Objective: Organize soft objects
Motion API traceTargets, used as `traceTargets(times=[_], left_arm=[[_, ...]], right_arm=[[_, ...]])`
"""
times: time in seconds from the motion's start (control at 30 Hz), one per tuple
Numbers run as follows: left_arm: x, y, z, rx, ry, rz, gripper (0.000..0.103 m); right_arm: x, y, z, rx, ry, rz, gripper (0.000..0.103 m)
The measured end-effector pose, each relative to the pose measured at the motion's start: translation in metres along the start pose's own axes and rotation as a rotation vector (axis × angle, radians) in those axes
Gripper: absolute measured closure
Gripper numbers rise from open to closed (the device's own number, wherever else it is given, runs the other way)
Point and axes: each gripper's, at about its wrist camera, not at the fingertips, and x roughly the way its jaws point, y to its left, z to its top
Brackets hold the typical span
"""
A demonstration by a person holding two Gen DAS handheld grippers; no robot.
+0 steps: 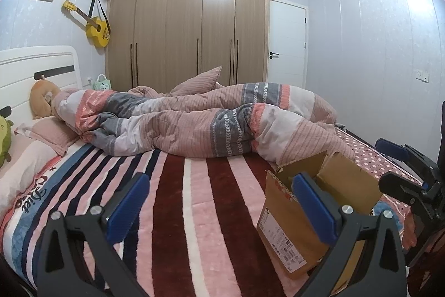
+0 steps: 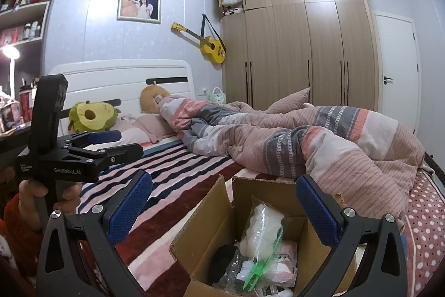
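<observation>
An open cardboard box (image 2: 211, 224) stands on the striped bed (image 1: 194, 199); it also shows in the left wrist view (image 1: 283, 230). Inside lie a white soft item in a clear bag (image 2: 264, 230), a pink item (image 2: 283, 258) and a dark item (image 2: 222, 258). My right gripper (image 2: 224, 208) is open and empty, just above the box. My left gripper (image 1: 222, 202) is open and empty, over the bed left of the box; it also shows in the right wrist view (image 2: 122, 142). An avocado plush (image 2: 91, 116) and an orange plush (image 2: 151, 99) rest by the headboard.
A crumpled striped duvet (image 1: 222, 118) lies across the bed's far half, with pink pillows (image 1: 50, 135) at the head. A wardrobe (image 1: 189, 24), a yellow guitar (image 1: 94, 27) and a white door (image 1: 287, 41) stand behind. Shelves and a lamp (image 2: 11, 54) are at the left.
</observation>
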Motion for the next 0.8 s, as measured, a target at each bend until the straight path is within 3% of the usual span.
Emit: traceTargets(times=[0.8], left_arm=[[-0.0007,0.0008,-0.0001,-0.003,0.002,-0.004,0.001]], right_arm=[[0.0000,-0.0056,0.0007,-0.001,-0.001,0.003,0.000]])
